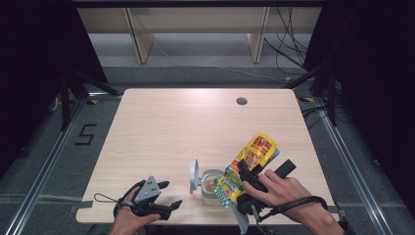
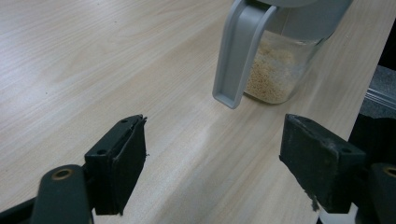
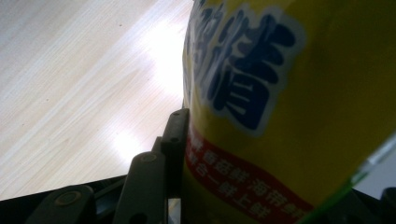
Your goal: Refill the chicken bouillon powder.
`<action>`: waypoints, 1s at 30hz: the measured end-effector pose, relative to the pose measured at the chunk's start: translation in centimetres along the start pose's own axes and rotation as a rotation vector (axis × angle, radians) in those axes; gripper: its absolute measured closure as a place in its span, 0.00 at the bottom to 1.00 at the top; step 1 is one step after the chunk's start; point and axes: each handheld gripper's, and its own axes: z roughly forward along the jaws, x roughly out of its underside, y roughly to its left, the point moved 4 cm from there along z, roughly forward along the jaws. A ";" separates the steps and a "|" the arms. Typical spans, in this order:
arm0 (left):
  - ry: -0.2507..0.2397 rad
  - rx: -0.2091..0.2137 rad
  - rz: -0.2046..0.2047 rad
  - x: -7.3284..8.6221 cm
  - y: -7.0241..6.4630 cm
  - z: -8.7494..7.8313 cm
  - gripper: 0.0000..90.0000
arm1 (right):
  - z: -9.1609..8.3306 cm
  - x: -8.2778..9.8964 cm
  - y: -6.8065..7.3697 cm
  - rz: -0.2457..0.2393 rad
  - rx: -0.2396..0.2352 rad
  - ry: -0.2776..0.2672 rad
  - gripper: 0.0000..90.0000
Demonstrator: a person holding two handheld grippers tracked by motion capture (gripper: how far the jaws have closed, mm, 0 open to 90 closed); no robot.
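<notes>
Your left hand-held gripper [image 1: 164, 196] rested on the table [image 1: 161, 127], jaws apart and holding nothing. Its own view revealed grains inside the lidded jar [image 2: 280, 56]. Your right hand-held gripper [image 1: 247, 178] clamped the yellow packet [image 1: 252, 156], tilted over the jar; its view showed the packet's printing.

The table [image 1: 161, 127] has a pale wood-grain top, smooth and slightly shiny, with soft light reflections on it. On the table stands a jar [image 2: 275, 74] of clear glass or plastic, I cannot tell which, with fine beige grains inside; its lid [image 2: 243, 51] is matt grey plastic, smooth. Beside the jar, the pouch [image 1: 252, 161] looks like glossy yellow plastic film with printed letters, a little crumpled. The pads [image 2: 128, 163] of the left gripper [image 2: 219, 168] are matt black, rubber-like, with rough worn edges. Around the table, the floor [image 1: 44, 147] looks like grey, rough carpet.
</notes>
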 end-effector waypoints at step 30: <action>-0.012 0.001 -0.001 -0.1 0.0 -0.1 0.24 | 0.0 0.1 -0.3 0.007 0.005 -0.005 0.71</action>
